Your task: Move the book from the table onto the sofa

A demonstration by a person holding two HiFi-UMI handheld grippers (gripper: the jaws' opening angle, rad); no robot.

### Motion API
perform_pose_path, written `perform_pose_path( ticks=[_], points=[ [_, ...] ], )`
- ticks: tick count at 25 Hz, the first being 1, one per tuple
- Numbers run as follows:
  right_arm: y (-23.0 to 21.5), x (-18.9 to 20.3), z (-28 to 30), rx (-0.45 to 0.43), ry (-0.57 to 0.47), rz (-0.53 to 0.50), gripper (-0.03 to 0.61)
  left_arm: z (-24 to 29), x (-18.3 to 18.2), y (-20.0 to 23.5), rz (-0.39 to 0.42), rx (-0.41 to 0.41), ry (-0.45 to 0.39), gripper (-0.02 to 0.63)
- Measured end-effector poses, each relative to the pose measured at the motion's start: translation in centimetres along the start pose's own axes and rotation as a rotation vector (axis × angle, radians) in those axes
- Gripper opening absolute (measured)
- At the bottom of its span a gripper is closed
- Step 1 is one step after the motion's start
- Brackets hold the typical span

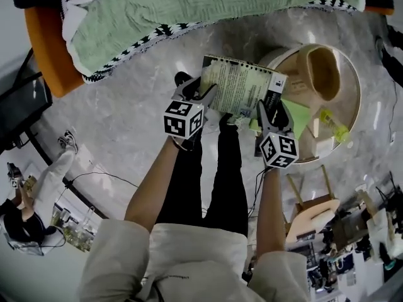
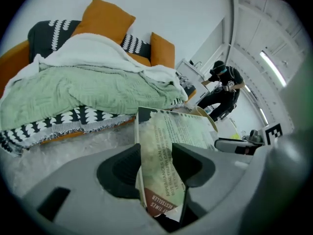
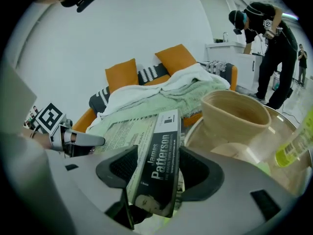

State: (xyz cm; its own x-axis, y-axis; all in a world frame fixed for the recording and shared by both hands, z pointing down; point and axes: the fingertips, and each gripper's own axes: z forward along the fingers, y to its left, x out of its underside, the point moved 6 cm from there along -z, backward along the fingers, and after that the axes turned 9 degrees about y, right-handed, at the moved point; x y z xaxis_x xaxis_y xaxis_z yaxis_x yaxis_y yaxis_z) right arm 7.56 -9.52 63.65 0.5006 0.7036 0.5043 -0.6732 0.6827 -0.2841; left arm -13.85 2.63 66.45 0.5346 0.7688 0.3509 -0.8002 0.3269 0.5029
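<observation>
Paperback book (image 1: pixel 242 83) is in the air at the rim of the round table (image 1: pixel 357 99), mostly over the marble floor, on the table's sofa (image 1: pixel 45 49) side. Left gripper (image 1: pixel 200 94) is clamped on the book's edge farthest from the table. Right gripper (image 1: pixel 271 111) is clamped on the spine edge nearest the table. Beige vase (image 1: pixel 321 71) stands on the table. Green blanket (image 1: pixel 189 11) covers the sofa, beyond the book from the table.
</observation>
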Motion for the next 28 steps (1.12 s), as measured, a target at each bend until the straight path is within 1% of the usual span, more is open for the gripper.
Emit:
perform_pose_path(
  ticks=[3,7,10,13,18,21,24,28],
  points=[
    [3.5,-2.4,2.2,-0.03,0.018,-0.037,0.262,-2.2,-1.5,3.6,-0.046,-0.018,-0.032,0.209],
    [8.7,-5.7,5.8,-0.077,0.048,-0.126,0.262,-5.2,-2.9,8.9,-0.125,-0.05,-0.095,0.209],
    [12.7,-7.2,8.4,-0.097,0.072,-0.177,0.262,-7.2,-3.5,13.0,-0.17,-0.072,-0.124,0.209],
    [15.7,-8.5,10.4,-0.107,0.093,-0.203,0.262,-8.7,-4.1,16.1,-0.203,-0.081,-0.138,0.209],
    [19.1,-10.4,13.2,-0.126,0.109,-0.218,0.262,-10.4,-5.1,19.8,-0.228,-0.108,-0.148,0.209],
    [20.7,-11.3,14.8,-0.136,0.11,-0.22,0.262,-11.3,-6.0,21.5,-0.224,-0.134,-0.147,0.21],
    [22.3,-11.9,16.0,-0.154,0.105,-0.213,0.262,-12.5,-7.0,22.8,-0.207,-0.163,-0.149,0.21],
    [23.3,-13.4,17.7,-0.192,0.105,-0.229,0.262,-13.4,-8.3,24.0,-0.217,-0.21,-0.152,0.209]
  ],
)
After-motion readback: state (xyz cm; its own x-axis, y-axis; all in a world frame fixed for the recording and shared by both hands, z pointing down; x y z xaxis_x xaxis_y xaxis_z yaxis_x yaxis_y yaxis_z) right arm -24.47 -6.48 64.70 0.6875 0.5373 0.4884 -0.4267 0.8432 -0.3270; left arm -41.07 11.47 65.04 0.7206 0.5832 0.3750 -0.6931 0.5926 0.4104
